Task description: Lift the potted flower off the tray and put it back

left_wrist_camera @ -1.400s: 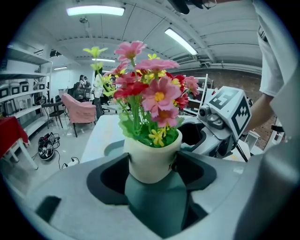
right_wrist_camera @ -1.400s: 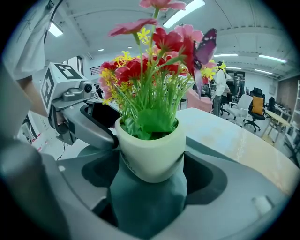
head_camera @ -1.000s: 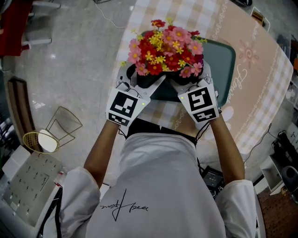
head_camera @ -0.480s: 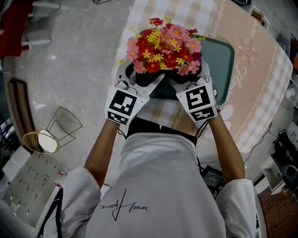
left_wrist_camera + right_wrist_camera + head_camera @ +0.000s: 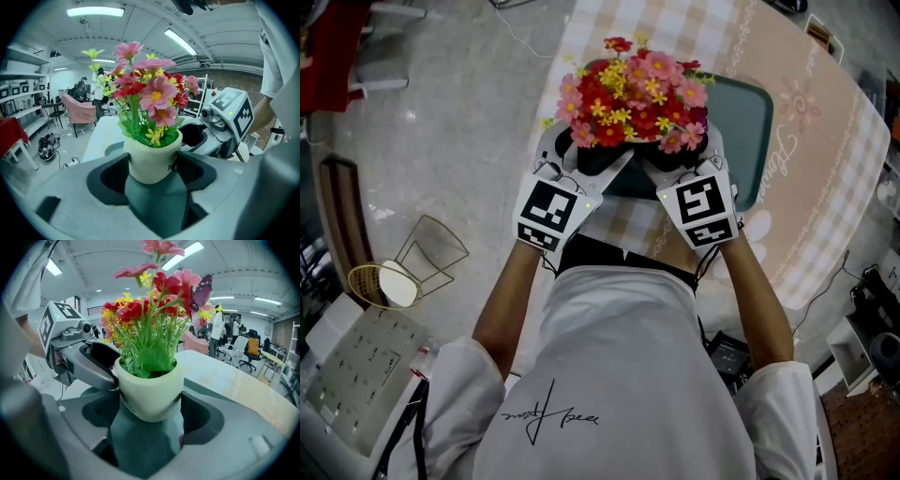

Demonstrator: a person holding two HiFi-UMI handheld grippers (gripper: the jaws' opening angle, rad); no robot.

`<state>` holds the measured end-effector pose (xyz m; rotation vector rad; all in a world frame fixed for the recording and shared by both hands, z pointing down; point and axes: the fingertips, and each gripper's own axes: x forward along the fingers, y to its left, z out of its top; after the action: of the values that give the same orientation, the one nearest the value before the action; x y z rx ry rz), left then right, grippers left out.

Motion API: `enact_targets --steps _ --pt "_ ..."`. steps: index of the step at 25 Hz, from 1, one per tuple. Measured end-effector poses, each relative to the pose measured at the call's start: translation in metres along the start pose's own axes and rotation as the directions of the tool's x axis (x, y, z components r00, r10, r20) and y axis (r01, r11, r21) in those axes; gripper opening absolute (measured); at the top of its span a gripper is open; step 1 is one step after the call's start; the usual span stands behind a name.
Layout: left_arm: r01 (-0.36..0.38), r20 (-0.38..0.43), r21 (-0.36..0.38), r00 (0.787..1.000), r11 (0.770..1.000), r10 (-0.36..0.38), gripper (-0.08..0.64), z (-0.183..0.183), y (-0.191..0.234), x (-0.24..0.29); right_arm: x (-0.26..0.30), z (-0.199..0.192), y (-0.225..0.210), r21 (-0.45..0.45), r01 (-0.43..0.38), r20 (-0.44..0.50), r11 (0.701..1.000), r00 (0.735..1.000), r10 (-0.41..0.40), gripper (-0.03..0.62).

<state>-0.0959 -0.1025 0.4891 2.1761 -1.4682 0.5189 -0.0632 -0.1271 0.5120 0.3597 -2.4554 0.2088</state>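
You've got both grippers on the potted flower (image 5: 628, 103) right now: the left gripper (image 5: 151, 165) has its jaws pinching the white pot (image 5: 152, 157) from one side, and the right gripper (image 5: 149, 406) is squeezing the same pot from the other. The pot's upright over the near-left part of the green tray (image 5: 752, 122) on the checked table (image 5: 825, 150). Can't tell if the bottom is touching the tray or just above it.
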Motion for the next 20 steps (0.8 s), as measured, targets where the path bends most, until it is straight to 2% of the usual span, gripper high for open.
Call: enact_targets --steps 12,20 --pt "0.018 -0.017 0.034 1.000 0.999 -0.018 0.311 0.014 -0.007 -0.011 -0.014 0.010 0.004 0.039 0.007 0.014 0.999 1.000 -0.008 0.414" --pt "0.049 -0.016 0.053 0.999 0.997 -0.048 0.311 0.024 -0.011 -0.017 -0.025 0.018 0.004 0.052 0.042 0.020 0.998 0.999 -0.043 0.414"
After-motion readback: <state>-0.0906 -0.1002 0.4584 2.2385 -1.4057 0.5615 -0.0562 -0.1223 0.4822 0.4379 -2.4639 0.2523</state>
